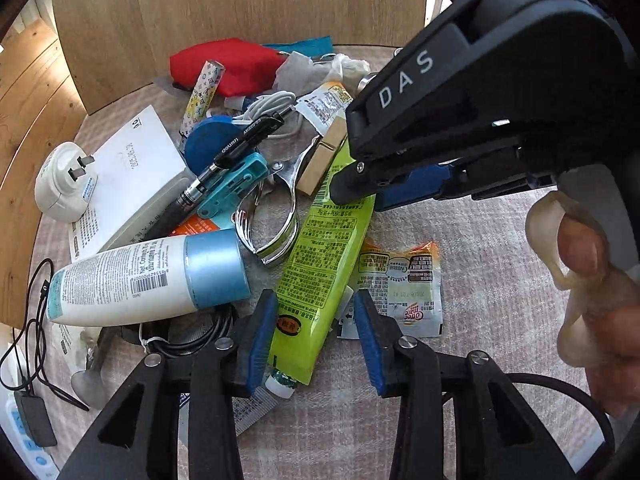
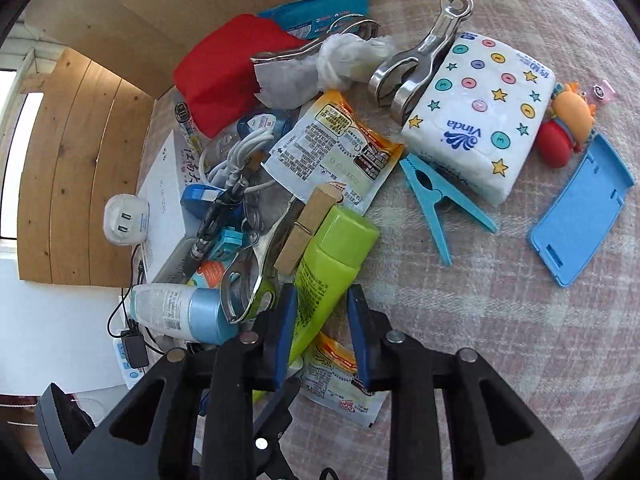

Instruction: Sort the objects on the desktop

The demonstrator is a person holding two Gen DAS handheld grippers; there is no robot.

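Sorting looks barely begun, judging by how much is still heaped together on the tabletop (image 2: 500, 340).

L to R in the right wrist view:
- Approx 9 o'clock: white plug adapter (image 2: 125, 220) on the pile's edge, booklet (image 2: 164, 200) beside it, white bottle w/ blue cap (image 2: 184, 316) lying on its side below.
- 11–12 o'clock: red pouch (image 2: 224, 72), crumpled tissue, white cable coil (image 2: 240, 152), black pen (image 2: 212, 216), all overlapping.
- Center: sachet (image 2: 332, 148), wooden peg (image 2: 306, 232) resting against the green tube (image 2: 328, 256), which runs from the middle down toward 6 o'clock.
- 1–3 o'clock: metal clip (image 2: 424, 56) leaning on the tissue pack (image 2: 480, 120), blue plastic peg (image 2: 440, 208) just beside it, red/orange toy (image 2: 568, 128), blue phone case (image 2: 580, 216). These lie looser and more spread out, though whether that's a sorted group I can't tell.

Right tongs (image 2: 320, 328): open, blue pads either side of the green tube's lower body, not clamped yet; gap shows on the right side. In the left wrist view the right tool comes in from 2 o'clock w/ its tip over the tube's cap end.

Left tongs (image 1: 316, 336): also open, straddling the same tube (image 1: 324, 256) near its tail, a second sachet (image 1: 400, 288) just right of it. Nothing held.

Est: tube is the current pick, still on the pile. Nearly everything is left to do; no bins or clear groups visible.
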